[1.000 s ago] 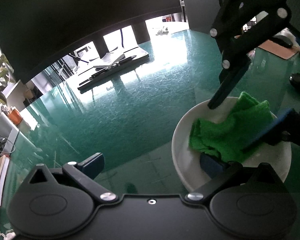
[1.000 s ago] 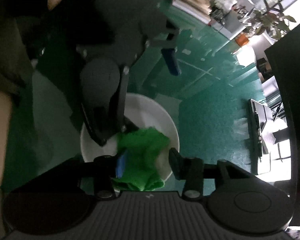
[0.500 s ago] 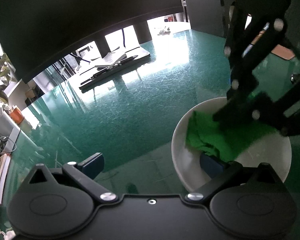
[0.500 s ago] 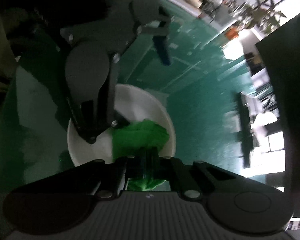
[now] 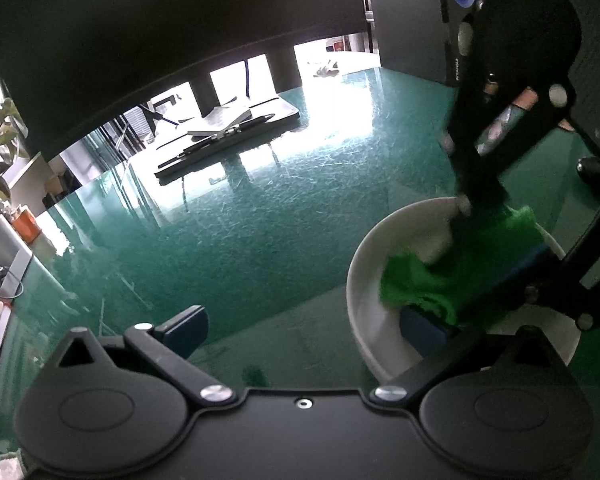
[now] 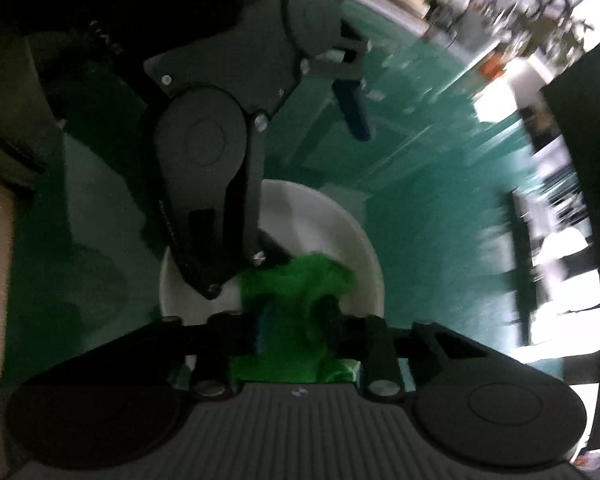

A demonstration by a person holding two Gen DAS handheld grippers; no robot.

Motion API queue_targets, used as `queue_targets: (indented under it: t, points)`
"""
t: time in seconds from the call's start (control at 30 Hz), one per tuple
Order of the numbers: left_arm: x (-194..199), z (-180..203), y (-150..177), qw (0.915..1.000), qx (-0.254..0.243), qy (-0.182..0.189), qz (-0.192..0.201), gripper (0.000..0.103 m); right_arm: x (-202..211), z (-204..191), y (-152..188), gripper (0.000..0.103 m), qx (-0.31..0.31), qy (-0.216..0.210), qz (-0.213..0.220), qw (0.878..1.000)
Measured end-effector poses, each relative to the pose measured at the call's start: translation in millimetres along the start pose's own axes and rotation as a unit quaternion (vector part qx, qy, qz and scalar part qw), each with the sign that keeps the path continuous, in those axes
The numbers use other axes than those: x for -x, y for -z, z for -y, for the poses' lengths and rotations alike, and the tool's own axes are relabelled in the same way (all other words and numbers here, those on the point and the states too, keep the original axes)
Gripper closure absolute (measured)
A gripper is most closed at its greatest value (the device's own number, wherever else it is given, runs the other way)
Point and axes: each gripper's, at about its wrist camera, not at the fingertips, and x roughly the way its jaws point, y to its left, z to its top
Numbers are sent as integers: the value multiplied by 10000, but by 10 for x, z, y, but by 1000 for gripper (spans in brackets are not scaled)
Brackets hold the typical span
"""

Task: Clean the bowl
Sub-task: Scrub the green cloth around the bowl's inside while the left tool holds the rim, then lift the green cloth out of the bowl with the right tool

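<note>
My right gripper [image 6: 292, 320] pinching the green cloth [image 6: 296, 280] inside the white bowl [image 6: 320, 216] on the green table [image 5: 260, 220], jaws easing apart a little, my left gripper [image 5: 300, 324] wide open, one finger inside the bowl's rim

No legible text, labels or numbers anywhere.

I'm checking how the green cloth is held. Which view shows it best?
The right wrist view: the green cloth sits pinched between the right tongs over the white bowl. The left wrist view shows the cloth partly hidden behind those tongs.
</note>
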Motion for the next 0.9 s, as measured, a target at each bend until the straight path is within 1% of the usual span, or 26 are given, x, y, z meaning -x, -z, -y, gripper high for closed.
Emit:
queue_targets:
  t: [0.1,0.17,0.23,0.3,0.33,0.37,0.43,0.5,0.53,0.57,0.6,0.63,0.67,0.7,0.73,0.77,0.8,0.83,0.87,0.9]
  points:
    - [4,4,4,10000,-21,12,21,0,32,17,35,94,-344,-193,72,9992]
    - [6,2,10,10000,-10,17,34,0,113,77,97,95,-701,-370,256,9965]
    - [8,-15,28,9999,87,46,54,0,232,126,199,95,-1082,-246,569,9922]
    - [8,-33,45,9998,192,77,65,0,448,213,407,95,-1821,73,1192,9760]
    - [7,-40,51,9996,247,86,68,0,531,241,511,95,-2181,158,1470,9647]
    - [12,-34,60,9995,298,63,94,0,658,257,696,96,-2773,301,1940,9405]
    - [27,-3,80,9992,362,1,160,0,769,182,982,96,-3557,499,2559,8975]
    - [42,28,99,9988,421,-58,223,0,799,16,1359,96,-4601,606,3285,8227]
    - [48,43,102,9986,481,-67,224,0,751,-49,1496,96,-5005,501,3505,7900]
    - [52,57,101,9982,557,-65,209,0,642,-168,1718,96,-5679,292,3845,7272]
    - [55,67,97,9978,637,-29,173,0,542,-266,1900,96,-6197,97,4099,6692]
    - [53,68,93,9976,674,-1,152,0,442,-331,2004,96,-6500,-115,4247,6301]
    - [51,66,90,9971,750,104,104,0,270,-452,2164,96,-6937,-482,4453,5641]
    - [48,63,92,9967,795,166,76,0,124,-546,2290,96,-7244,-771,4586,5088]
    - [42,59,100,9960,862,222,71,0,31,-583,2333,97,-7353,-856,4580,4921]
    - [33,56,110,9949,963,304,64,0,-74,-638,2378,97,-7489,-895,4492,4789]
    - [29,58,119,9941,1026,335,81,0,-117,-653,2392,97,-7553,-876,4388,4789]
    - [29,69,141,9932,1109,323,150,3,-156,-659,2408,97,-7599,-909,4317,4775]
    - [32,84,180,9908,1278,359,244,9,-214,-652,2424,97,-7621,-1018,4279,4752]
    - [33,91,203,9887,1408,429,287,12,-264,-633,2414,97,-7598,-1130,4280,4761]
